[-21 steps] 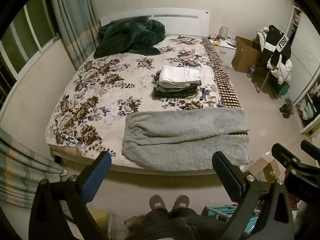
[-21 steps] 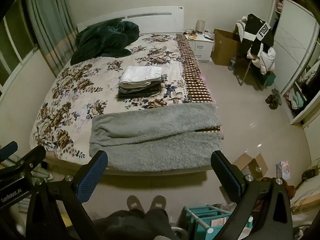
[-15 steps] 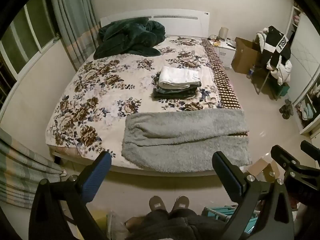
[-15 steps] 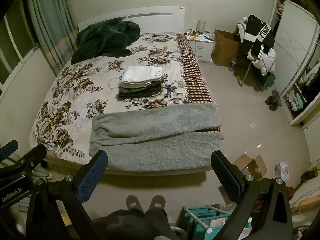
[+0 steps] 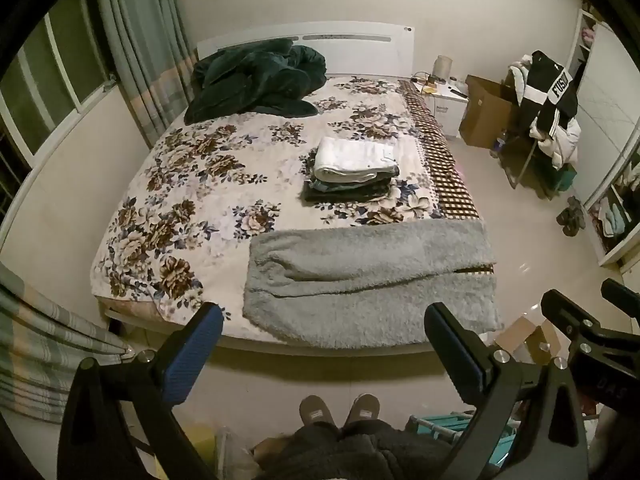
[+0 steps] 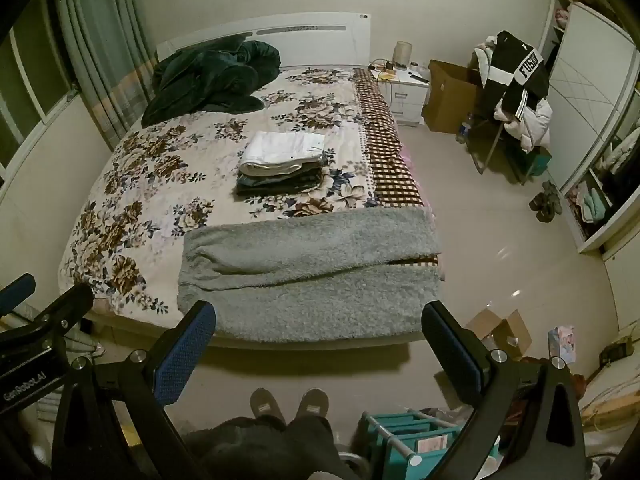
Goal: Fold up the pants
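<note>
Grey fleece pants (image 5: 372, 276) lie flat across the foot of the bed, legs pointing right, waist at the left; they also show in the right wrist view (image 6: 312, 272). My left gripper (image 5: 322, 344) is open and empty, held back from the bed edge above the floor. My right gripper (image 6: 318, 344) is open and empty too, at the same distance from the pants. Each gripper shows at the edge of the other's view.
A stack of folded clothes (image 5: 354, 170) sits mid-bed on the floral bedspread (image 5: 192, 184). A dark green blanket (image 5: 256, 80) lies by the headboard. A teal rack (image 6: 404, 436) and a cardboard box (image 6: 500, 332) stand on the floor to the right.
Both views have shifted very slightly; the pants and both open grippers stay as they were.
</note>
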`<state>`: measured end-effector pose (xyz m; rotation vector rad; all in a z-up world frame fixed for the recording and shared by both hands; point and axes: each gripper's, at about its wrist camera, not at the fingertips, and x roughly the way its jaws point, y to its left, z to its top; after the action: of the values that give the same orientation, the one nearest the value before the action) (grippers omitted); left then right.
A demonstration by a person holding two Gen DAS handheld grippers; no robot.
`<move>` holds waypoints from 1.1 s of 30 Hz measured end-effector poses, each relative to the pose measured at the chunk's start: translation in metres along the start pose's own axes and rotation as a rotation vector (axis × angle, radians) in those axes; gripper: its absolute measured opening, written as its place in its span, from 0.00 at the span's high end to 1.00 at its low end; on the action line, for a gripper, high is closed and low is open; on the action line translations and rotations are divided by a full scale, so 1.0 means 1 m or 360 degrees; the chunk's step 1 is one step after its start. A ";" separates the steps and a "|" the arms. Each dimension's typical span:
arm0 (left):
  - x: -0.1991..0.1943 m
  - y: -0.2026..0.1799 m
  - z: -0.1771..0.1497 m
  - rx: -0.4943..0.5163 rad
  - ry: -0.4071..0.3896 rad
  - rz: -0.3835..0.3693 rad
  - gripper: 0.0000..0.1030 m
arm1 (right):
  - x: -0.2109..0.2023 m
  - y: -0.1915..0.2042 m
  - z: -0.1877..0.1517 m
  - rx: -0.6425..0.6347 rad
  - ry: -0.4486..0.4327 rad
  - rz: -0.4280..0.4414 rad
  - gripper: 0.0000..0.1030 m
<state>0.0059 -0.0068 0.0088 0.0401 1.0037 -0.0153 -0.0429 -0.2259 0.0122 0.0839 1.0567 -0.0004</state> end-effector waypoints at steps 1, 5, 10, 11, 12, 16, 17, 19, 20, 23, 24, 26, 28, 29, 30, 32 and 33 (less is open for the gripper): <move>0.000 0.000 0.000 0.0002 -0.0002 -0.0004 0.00 | 0.000 0.000 0.000 0.0001 0.0001 -0.0001 0.00; 0.000 0.000 0.000 0.0002 -0.0007 -0.0009 0.00 | -0.003 -0.003 -0.001 -0.0002 0.0001 -0.0002 0.00; 0.000 -0.002 -0.002 0.0000 -0.0010 -0.0002 0.00 | -0.002 -0.003 0.000 0.0000 0.0005 0.0002 0.00; 0.001 -0.002 -0.001 0.0000 -0.0009 -0.0002 0.00 | -0.003 -0.003 0.000 0.0000 0.0007 0.0002 0.00; 0.000 -0.002 -0.001 0.0001 -0.0005 -0.0003 0.00 | -0.004 -0.006 -0.002 0.0000 0.0007 0.0003 0.00; 0.000 -0.003 -0.003 0.0001 -0.0006 -0.0001 0.00 | -0.001 -0.008 -0.007 0.0000 0.0008 0.0005 0.00; 0.000 -0.004 -0.003 0.0001 -0.0006 0.0000 0.00 | -0.002 -0.010 -0.009 0.0001 0.0008 0.0006 0.00; 0.001 -0.002 -0.003 0.0004 -0.0006 -0.0001 0.00 | -0.002 -0.009 -0.009 -0.0004 0.0014 0.0005 0.00; 0.001 -0.002 -0.003 0.0000 -0.0005 -0.0002 0.00 | -0.002 -0.006 -0.018 -0.0002 0.0015 0.0008 0.00; 0.001 -0.003 -0.005 -0.0010 0.0001 -0.0008 0.00 | -0.006 -0.006 -0.025 0.0000 0.0014 0.0007 0.00; 0.001 -0.003 -0.008 -0.0007 0.0001 -0.0008 0.00 | -0.005 -0.006 -0.021 0.0000 0.0017 0.0009 0.00; 0.000 -0.003 -0.008 -0.0007 0.0001 -0.0011 0.00 | -0.007 -0.006 -0.023 -0.0001 0.0017 0.0005 0.00; 0.001 -0.002 -0.007 -0.0009 -0.0004 -0.0010 0.00 | -0.005 -0.007 -0.019 -0.0003 0.0017 0.0007 0.00; 0.001 -0.003 -0.008 -0.0010 -0.0008 -0.0011 0.00 | -0.005 -0.007 -0.020 -0.0003 0.0015 0.0006 0.00; 0.001 -0.004 -0.010 -0.0009 -0.0013 -0.0009 0.00 | -0.004 -0.006 -0.023 -0.0002 0.0014 0.0006 0.00; 0.001 -0.001 -0.013 -0.0007 -0.0018 -0.0015 0.00 | 0.001 0.002 -0.035 0.0000 0.0015 0.0004 0.00; 0.001 -0.001 -0.013 -0.0008 -0.0019 -0.0016 0.00 | 0.000 0.001 -0.030 0.0000 0.0015 0.0004 0.00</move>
<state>-0.0048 -0.0073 0.0008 0.0305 0.9923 -0.0222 -0.0693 -0.2228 -0.0027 0.0857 1.0663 0.0024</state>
